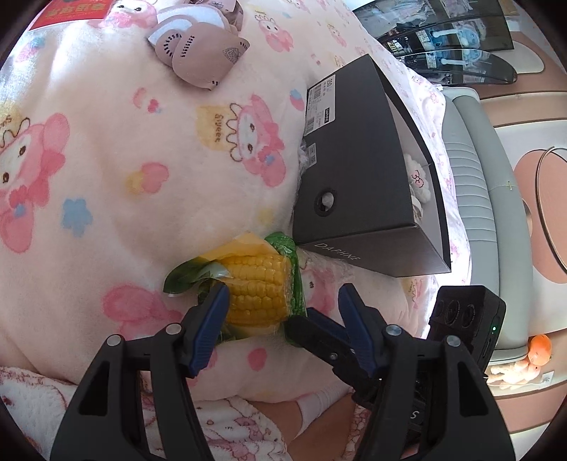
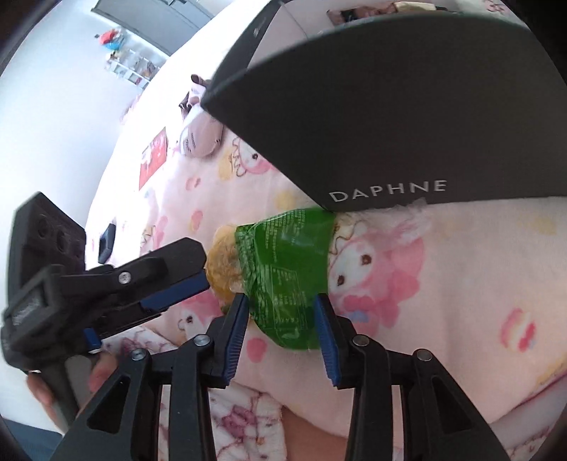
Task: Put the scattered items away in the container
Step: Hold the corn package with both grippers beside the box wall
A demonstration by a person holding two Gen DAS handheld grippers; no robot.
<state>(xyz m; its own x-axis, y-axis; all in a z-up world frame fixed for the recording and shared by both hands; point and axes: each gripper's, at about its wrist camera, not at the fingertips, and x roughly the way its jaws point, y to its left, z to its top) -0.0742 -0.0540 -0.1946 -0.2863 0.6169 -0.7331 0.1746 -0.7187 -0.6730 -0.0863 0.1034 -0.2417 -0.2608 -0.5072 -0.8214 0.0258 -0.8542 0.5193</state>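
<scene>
A cob of corn in a clear and green packet [image 1: 255, 287] lies on the pink cartoon blanket [image 1: 106, 177], right in front of the black DAPHNE shoebox [image 1: 354, 177]. My left gripper [image 1: 285, 294] stands open around it; the left pad touches the cob and the right pad is apart from it. From the right my right gripper [image 2: 281, 301] holds the packet's green end [image 2: 287, 266], with both pads against the wrapper. The left gripper's finger [image 2: 170, 283] shows beside the cob in the right wrist view. The box [image 2: 389, 124] is open and holds a white plush [image 1: 418, 177].
Brown padded pouches [image 1: 202, 49] and a red packet [image 1: 67, 10] lie farther back on the blanket. A small dark object [image 2: 108, 241] sits near the bed's far edge. The grey bed frame [image 1: 475, 212] runs along the right. A hand [image 2: 102, 372] grips the left gripper's handle.
</scene>
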